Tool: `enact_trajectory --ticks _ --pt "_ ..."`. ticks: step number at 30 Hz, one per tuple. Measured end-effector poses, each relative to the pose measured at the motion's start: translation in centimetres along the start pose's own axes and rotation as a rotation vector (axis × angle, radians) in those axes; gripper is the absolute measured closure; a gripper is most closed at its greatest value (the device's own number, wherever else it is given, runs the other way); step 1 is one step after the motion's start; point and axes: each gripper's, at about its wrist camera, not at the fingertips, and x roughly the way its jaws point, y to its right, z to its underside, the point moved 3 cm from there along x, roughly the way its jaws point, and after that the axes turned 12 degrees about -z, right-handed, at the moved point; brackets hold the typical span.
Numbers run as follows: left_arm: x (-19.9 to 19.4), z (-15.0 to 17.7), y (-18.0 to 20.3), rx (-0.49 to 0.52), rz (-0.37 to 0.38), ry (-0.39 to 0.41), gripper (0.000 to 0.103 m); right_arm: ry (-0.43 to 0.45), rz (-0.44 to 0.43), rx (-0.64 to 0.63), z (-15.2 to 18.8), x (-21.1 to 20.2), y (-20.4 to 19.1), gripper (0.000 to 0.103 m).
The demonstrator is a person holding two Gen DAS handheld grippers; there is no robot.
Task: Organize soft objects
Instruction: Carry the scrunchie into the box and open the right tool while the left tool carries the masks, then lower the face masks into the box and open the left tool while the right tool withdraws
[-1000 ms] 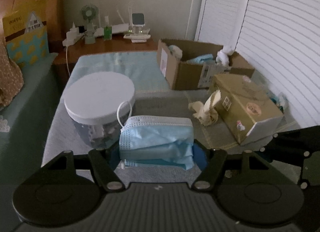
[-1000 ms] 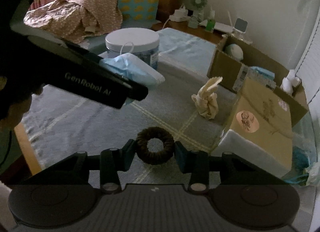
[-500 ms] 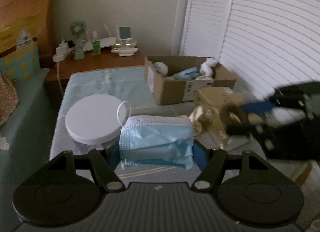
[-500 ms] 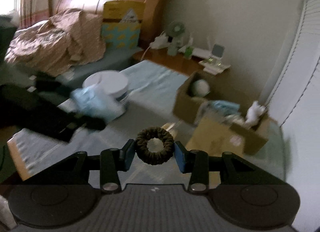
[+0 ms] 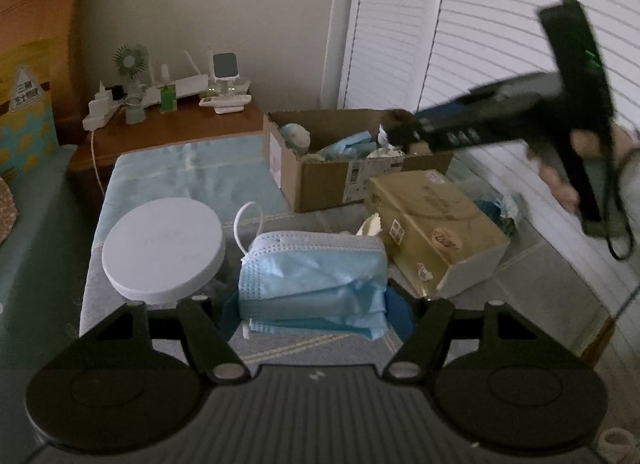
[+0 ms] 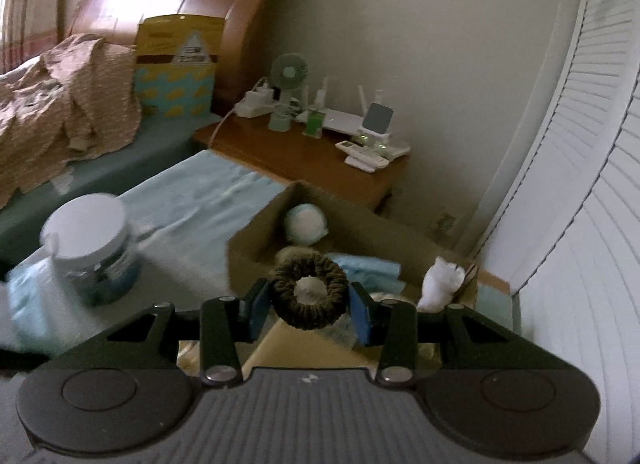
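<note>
My left gripper (image 5: 314, 296) is shut on a folded stack of blue face masks (image 5: 316, 276), held above the grey mat. My right gripper (image 6: 309, 306) is shut on a dark brown scrunchie (image 6: 309, 291). It hangs over the open cardboard box (image 6: 256, 240), which holds a pale ball (image 6: 306, 224), blue masks and a white plush (image 6: 442, 284). The left wrist view shows that same right gripper (image 5: 400, 126) from the side, reaching over the box (image 5: 320, 180) with the scrunchie at its tip, a hand (image 5: 592, 144) behind it.
A jar with a white lid (image 5: 162, 248) stands left of the masks. A tan carton (image 5: 432, 220) lies in front of the box, with a cream cloth (image 5: 370, 226) beside it. A wooden nightstand (image 6: 304, 152) with a fan and router stands behind. Louvred doors fill the right.
My right gripper has risen with the scrunchie and travelled from above the mat to over the cardboard box. The left gripper has turned slightly and kept the masks.
</note>
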Motion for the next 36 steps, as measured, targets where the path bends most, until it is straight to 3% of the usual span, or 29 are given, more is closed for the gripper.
enact_trajectory --ticks 5,7,9,15,23,36 --pt "0.8 -0.3 -0.1 -0.009 -0.009 -0.012 0.033 -0.005 0.005 0.001 -1.2 2.6 1.9 0.054" --pt "1.0 -0.4 -0.1 -0.011 -0.015 -0.016 0.033 -0.006 0.003 0.011 -1.3 3.4 2.6 0.045" --pt "1.1 -0.4 -0.1 -0.014 -0.019 -0.02 0.033 -0.009 0.002 0.014 -1.2 3.9 2.9 0.028" --pt "1.6 -1.0 -0.1 -0.011 -0.015 -0.031 0.033 -0.007 0.005 0.034 0.2 3.0 2.5 0.009" --pt "1.5 -3.4 0.2 0.037 0.023 -0.031 0.033 0.014 0.06 0.09 2.7 -1.4 0.8 0.0" --pt "4.5 -11.3 4.2 0.119 0.101 0.038 0.03 0.078 0.121 0.236 6.9 -7.8 -0.2 0.0"
